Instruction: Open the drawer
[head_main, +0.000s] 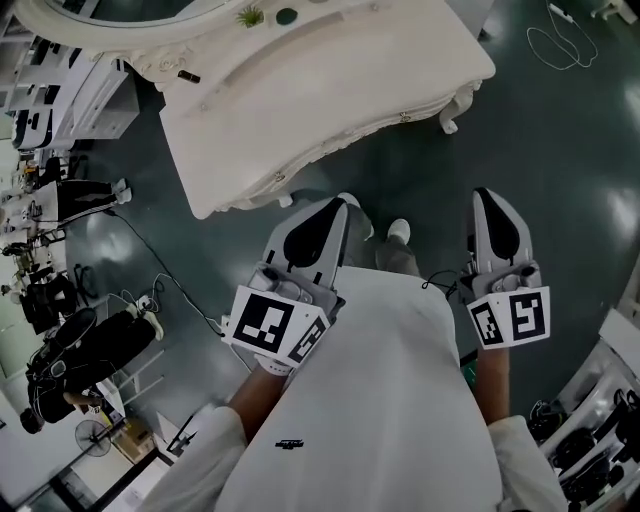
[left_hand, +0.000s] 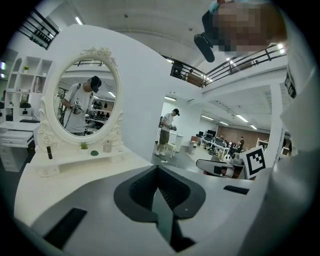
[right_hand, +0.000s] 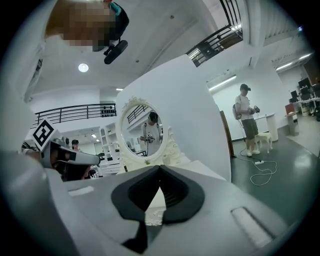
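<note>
A white dressing table (head_main: 330, 90) with an oval mirror (left_hand: 85, 97) stands ahead of me on the dark floor. Its carved front edge faces me and carries small handles (head_main: 278, 178); I cannot make out the drawer's outline. My left gripper (head_main: 340, 205) hovers over the floor just short of that front edge, shut and empty, its jaw tips meeting in the left gripper view. Off to the right, my right gripper (head_main: 487, 195) is also shut with nothing in it and hangs further from the table. Neither gripper touches the table.
Small items sit on the tabletop shelf (left_hand: 95, 152) below the mirror. A cable (head_main: 150, 260) runs across the floor at the left, beside bags and a fan (head_main: 90, 435). White shelving (head_main: 60, 90) stands far left. Another person (right_hand: 248, 120) stands in the distance near a cord (right_hand: 265, 175).
</note>
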